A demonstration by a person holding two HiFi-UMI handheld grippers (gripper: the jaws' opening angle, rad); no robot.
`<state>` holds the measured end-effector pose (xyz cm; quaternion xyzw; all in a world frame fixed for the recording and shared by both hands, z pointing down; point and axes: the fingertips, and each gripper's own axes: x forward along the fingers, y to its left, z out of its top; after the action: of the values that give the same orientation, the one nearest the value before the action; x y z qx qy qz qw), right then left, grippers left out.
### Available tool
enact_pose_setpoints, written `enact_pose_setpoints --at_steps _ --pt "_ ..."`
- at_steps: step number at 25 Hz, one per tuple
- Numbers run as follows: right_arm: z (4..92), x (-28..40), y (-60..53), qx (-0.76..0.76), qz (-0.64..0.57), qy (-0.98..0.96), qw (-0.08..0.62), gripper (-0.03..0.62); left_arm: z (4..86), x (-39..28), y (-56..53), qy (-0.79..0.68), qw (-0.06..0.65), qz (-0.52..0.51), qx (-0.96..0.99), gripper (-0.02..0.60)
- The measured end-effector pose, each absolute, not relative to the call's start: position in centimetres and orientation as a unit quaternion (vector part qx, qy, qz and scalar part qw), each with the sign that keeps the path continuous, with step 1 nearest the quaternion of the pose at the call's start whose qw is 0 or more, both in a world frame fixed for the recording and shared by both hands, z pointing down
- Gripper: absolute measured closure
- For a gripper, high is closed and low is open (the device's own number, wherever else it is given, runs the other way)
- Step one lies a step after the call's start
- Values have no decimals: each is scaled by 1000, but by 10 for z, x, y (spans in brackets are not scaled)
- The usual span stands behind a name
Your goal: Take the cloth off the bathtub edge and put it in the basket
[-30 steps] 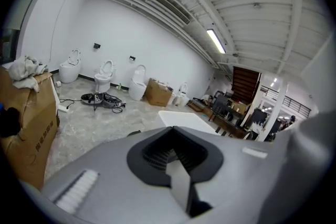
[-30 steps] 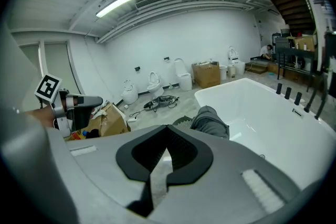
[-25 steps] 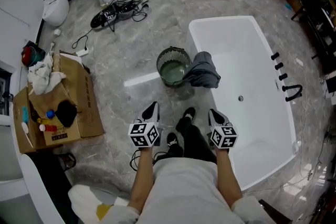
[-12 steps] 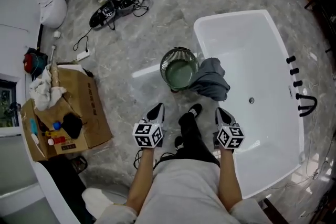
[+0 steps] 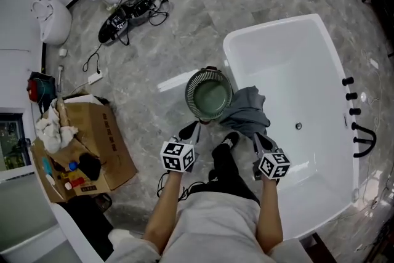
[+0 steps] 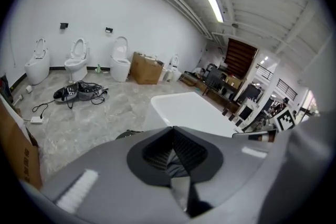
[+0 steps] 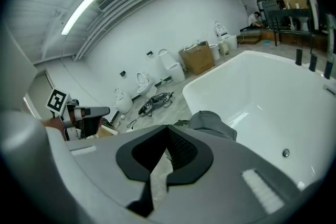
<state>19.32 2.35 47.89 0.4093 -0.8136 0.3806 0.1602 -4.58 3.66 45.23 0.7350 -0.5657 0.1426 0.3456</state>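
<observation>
Head view shows what has changed over the last second: you have stepped in toward the bathtub point(image 5: 289, 46), and both tools now sit much nearer the work than they did. The cloth point(image 5: 247, 111) and the basket point(image 5: 209, 98) have not moved relative to each other. The grey cloth is still draped over the near rim of the tub, and the round basket stands on the floor touching, or just beside, its outer edge.

Your right gripper point(image 5: 261, 142) now points its tip just beside the near hem of the cloth. Your left gripper point(image 5: 189, 130) points toward the basket's near side. Neither has touched anything yet, so the pick-up is still ahead of you.

Left gripper view shows its jaws point(image 6: 172, 128) pressed together with nothing between them. Right gripper view shows the same for the right gripper point(image 7: 167, 127), with the cloth point(image 7: 210, 122) humped over the rim straight ahead of it.

The cloth seems to lie folded across the rim rather than along it. One end hangs toward the basket outside, and the other falls toward the inside of the tub. You will need to spread the right jaws before you close in on that fold.
</observation>
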Motion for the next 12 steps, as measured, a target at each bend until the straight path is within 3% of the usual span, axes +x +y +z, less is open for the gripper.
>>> enact_pose_setpoints --at_steps 12 --pt "544 198 -6 442 395 -788 169 592 513 -4 -17 -485 340 178 786 522"
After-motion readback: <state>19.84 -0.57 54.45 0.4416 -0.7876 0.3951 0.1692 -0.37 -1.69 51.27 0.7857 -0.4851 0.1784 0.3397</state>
